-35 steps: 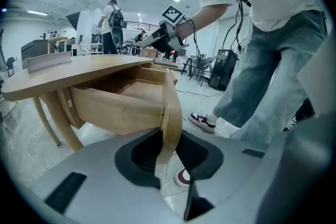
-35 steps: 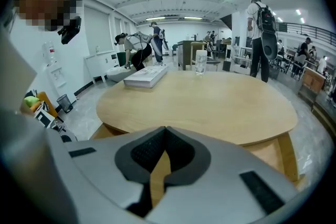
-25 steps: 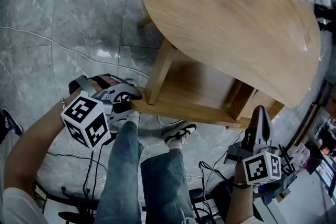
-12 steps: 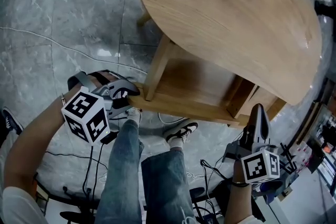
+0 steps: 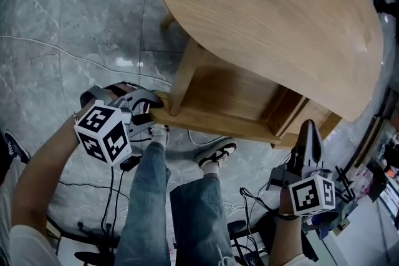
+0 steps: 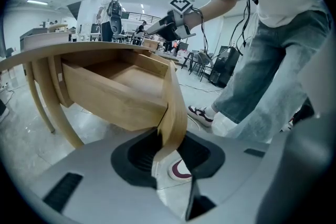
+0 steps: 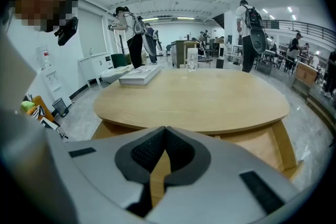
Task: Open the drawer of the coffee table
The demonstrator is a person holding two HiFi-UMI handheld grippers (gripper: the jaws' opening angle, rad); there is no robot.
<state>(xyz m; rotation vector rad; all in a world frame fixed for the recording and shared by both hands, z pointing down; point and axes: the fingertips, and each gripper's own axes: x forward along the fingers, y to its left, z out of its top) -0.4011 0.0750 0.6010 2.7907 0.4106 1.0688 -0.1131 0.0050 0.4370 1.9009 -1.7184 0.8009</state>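
Gripper [image 7: 164, 137] closed, empty, over the table [image 7: 199, 99].
A book [image 7: 139, 75] and glass [image 7: 192, 59] sit at its far edge.

No legible txt, nos. or brand names in any view. Only signs are b/w square code patterns, no letters, on the left marker cube [image 5: 103, 134] & the right marker cube [image 5: 313, 194]; the latter also shows in the left gripper view. White sneaker [image 6: 181, 170] has a dark-red curved side mark, no wording. Book [image 7: 139, 74] on the bench: cover print too small to read.
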